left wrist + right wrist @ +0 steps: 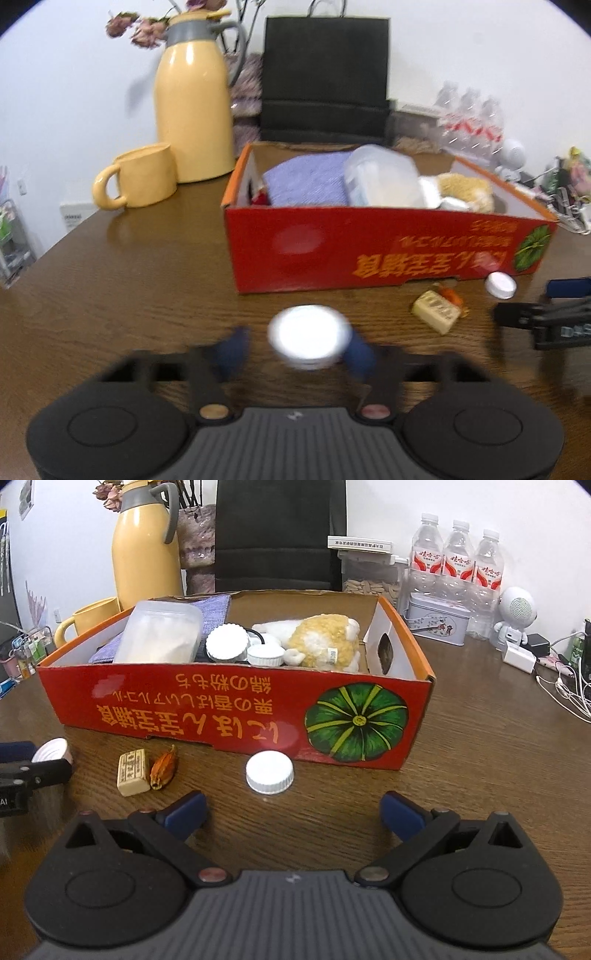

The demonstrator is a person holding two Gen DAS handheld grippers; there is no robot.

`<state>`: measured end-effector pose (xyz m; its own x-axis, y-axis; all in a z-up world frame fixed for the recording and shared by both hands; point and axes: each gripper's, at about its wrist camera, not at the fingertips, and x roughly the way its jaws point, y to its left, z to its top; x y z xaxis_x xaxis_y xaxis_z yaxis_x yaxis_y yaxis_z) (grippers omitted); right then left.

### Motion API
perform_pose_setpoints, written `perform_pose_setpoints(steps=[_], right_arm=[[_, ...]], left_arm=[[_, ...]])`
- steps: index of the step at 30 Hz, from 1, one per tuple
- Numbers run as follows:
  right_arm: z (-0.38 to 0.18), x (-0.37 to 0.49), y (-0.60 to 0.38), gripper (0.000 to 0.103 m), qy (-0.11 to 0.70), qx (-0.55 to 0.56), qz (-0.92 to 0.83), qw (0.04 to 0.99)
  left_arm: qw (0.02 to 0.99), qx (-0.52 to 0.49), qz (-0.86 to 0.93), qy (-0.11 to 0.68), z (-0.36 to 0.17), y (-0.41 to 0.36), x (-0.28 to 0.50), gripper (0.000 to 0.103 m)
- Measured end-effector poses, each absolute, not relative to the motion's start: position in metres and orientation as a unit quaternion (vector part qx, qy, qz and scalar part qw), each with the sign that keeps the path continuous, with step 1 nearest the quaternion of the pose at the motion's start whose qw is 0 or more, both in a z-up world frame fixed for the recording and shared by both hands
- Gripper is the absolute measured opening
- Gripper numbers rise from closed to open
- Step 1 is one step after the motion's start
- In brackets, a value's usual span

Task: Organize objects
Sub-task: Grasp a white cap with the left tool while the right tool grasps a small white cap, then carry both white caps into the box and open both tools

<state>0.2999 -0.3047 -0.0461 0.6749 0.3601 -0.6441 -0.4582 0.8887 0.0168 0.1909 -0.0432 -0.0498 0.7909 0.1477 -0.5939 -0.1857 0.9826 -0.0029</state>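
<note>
Left tool (297,347) half-closed around white jar (309,335).

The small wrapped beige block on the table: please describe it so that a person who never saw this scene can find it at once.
Start from the red cardboard box with a green pumpkin printed on its front. On the brown table just before that front lie three loose things. The beige block is the left one, rectangular with dark print, touching an orange dried pod; the white cap to its right is round.
</note>
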Motion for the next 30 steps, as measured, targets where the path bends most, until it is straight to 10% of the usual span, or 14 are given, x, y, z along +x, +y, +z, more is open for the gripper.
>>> perform_pose_setpoints(steps=[4, 8, 30], right_arm=[[-0.044, 0.302, -0.297, 0.079, 0.326, -0.066, 0.219, 0.917], [-0.041, 0.302, -0.29, 0.03, 0.313, -0.059, 0.225, 0.921], [-0.002, 0.257, -0.293, 0.029, 0.215, -0.026, 0.253, 0.943]], left_arm=[[0.948, -0.035, 0.067, 0.309, -0.048, -0.045, 0.191, 0.039], [0.948, -0.04, 0.067, 0.309, -0.049, -0.044, 0.191, 0.039], [0.963, -0.04, 0.062, 0.261, -0.027, -0.046, 0.179, 0.039]])
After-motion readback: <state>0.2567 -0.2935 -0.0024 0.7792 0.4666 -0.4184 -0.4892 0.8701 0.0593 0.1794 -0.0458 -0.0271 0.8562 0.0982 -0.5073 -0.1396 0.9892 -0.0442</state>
